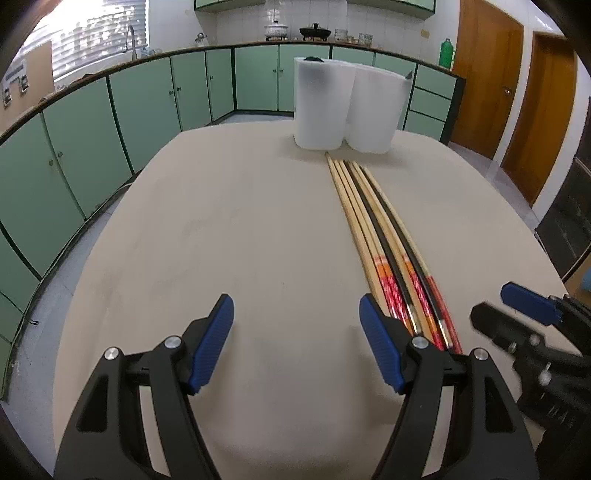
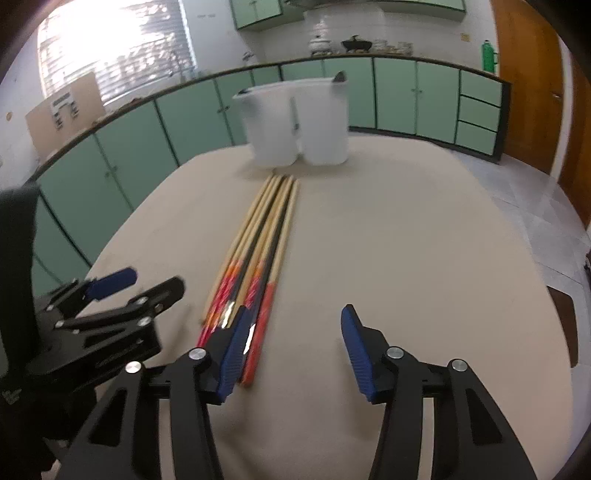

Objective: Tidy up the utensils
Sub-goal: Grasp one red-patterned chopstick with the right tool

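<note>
Several chopsticks (image 1: 376, 229) lie side by side on the beige table (image 1: 240, 221), tips toward two white containers (image 1: 347, 107) at the far edge. Some are pale wood with red and orange ends, some black. They also show in the right wrist view (image 2: 258, 251), as do the containers (image 2: 295, 122). My left gripper (image 1: 295, 328) is open and empty, just left of the chopsticks' near ends. My right gripper (image 2: 291, 336) is open and empty, its left finger over their red ends. Each gripper appears at the edge of the other's view.
Green cabinets (image 1: 110, 110) run along the wall behind the table. Wooden doors (image 1: 487, 74) stand at the right. Pots (image 1: 314, 31) and a green bottle (image 1: 446, 51) sit on the counter. The table edge (image 2: 517, 240) curves away at the right.
</note>
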`<state>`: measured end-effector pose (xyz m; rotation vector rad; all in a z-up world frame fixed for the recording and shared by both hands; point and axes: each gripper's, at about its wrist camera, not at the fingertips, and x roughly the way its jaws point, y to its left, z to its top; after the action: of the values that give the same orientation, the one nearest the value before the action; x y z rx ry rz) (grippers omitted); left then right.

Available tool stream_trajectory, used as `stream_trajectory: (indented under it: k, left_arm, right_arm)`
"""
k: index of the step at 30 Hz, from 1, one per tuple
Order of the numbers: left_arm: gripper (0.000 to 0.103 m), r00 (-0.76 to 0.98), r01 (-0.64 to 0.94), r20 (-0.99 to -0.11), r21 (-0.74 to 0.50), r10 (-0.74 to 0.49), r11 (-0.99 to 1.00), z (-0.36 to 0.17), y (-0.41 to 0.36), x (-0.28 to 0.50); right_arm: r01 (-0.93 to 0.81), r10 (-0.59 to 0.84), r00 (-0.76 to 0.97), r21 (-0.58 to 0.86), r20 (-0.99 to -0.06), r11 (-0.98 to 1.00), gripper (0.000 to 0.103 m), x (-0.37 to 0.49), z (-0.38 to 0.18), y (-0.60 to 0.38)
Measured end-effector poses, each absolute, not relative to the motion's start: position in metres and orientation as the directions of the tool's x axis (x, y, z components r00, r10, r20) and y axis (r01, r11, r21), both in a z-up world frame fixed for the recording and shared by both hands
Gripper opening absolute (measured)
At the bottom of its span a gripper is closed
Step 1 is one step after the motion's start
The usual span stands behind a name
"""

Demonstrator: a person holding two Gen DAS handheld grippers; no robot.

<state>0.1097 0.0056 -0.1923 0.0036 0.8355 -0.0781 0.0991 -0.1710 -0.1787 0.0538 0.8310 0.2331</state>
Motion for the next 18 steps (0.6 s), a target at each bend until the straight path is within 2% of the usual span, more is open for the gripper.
stream_trajectory:
  k: [4, 12, 16, 18]
  left_arm:
    - [0.069, 0.655, 0.065, -0.753, -0.036, -0.070, 0.997, -0.196, 0.007, 0.105]
    - [0.069, 0.633, 0.055, -0.771, -0.043, -0.068, 0.998, -0.199, 0.010, 0.107]
    - [0.069, 0.633, 0.053, -0.772, -0.043, -0.067, 0.998, -0.198, 0.010, 0.105]
    - [0.069, 0.632, 0.053, -0.772, -0.040, -0.065, 0.998, -0.198, 0.010, 0.105]
  right_arm:
    - [-0.197, 0.211, 0.619, 0.111, -0.756, 0.974, 0.046, 0.099, -0.188, -0.163]
    - [-0.129, 0.155, 0.639, 0.094, -0.754, 0.987, 0.045, 0.102, -0.188, -0.183]
    - [-0.148, 0.231, 0.638, 0.178, -0.735, 0.973, 0.045, 0.096, -0.186, -0.192]
    - [-0.162, 0.233, 0.637, 0.167, -0.734, 0.972, 0.043, 0.092, -0.188, -0.189]
